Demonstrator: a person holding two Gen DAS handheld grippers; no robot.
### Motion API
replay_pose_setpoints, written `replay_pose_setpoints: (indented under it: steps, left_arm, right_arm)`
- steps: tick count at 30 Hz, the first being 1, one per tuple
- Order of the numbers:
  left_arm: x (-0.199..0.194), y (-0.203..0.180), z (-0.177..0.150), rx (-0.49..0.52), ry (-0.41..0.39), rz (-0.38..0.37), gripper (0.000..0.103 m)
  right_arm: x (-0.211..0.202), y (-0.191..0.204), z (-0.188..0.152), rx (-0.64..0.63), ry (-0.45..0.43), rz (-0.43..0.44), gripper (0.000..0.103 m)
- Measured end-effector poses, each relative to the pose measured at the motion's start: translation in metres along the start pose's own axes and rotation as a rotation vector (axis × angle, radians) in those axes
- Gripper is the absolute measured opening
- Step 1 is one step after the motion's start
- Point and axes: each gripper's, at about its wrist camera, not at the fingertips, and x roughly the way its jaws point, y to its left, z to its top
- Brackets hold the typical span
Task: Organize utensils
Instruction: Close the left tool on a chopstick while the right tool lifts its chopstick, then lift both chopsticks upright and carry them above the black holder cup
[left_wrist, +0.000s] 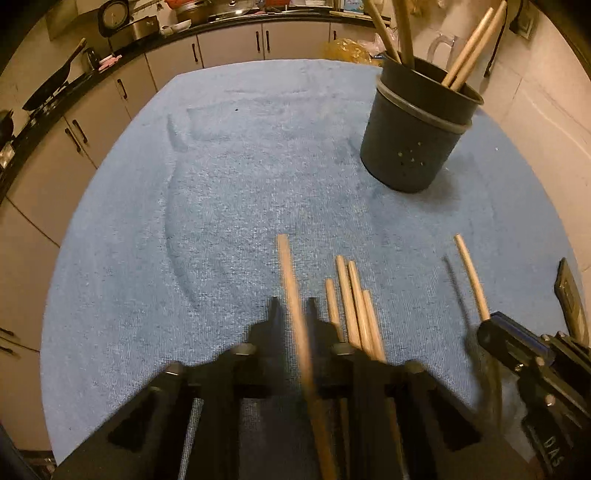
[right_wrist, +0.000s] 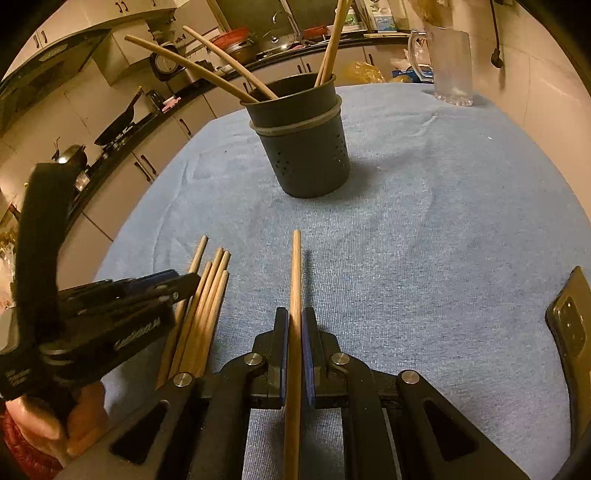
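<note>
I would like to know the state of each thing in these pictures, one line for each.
Left tongs: shut on a chopstick.
Right tongs: shut on a chopstick.
Loose chopsticks: lying bundled on the towel.
Utensil holder: upright, holding chopsticks.
Glass pitcher: upright.

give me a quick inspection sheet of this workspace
surface: blue towel over the table, creased
job's things: dark holder upright with four chopsticks in it; loose chopsticks bunched on the towel
clutter: phone at the right edge; glass jug at the far edge
grippers: left gripper around one chopstick, blurred; right gripper shut on another chopstick
cables: dark cord hangs on the right wall
surroundings: kitchen counter with pans, cabinets below
</note>
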Motion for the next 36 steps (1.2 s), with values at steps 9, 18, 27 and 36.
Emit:
replay_pose_setpoints:
  steps: [9,18,27,36]
  left_arm:
    - [-0.051,0.034,-0.015,-0.1,-0.171,-0.15,0.006]
    - [-0.125,0.039,-0.013,-0.12,-0.389,-0.172,0.006]
    - [-0.158,0.039,-0.016,-0.112,-0.466,-0.19,0.006]
    - [-0.162,0.04,-0.017,-0.124,-0.475,-0.19,0.006]
  right_arm:
    - [-0.029,0.003,-0.002,0.009,-0.128,0.046,0.008]
    - [-0.082,0.023,0.005,-0.045,-0.344,0.062,0.008]
    - [-0.105,0.033,0.005,-0.064,-0.416,0.078,0.008]
    - [-0.111,0.033,0.006,-0.06,-0.436,0.082,0.008]
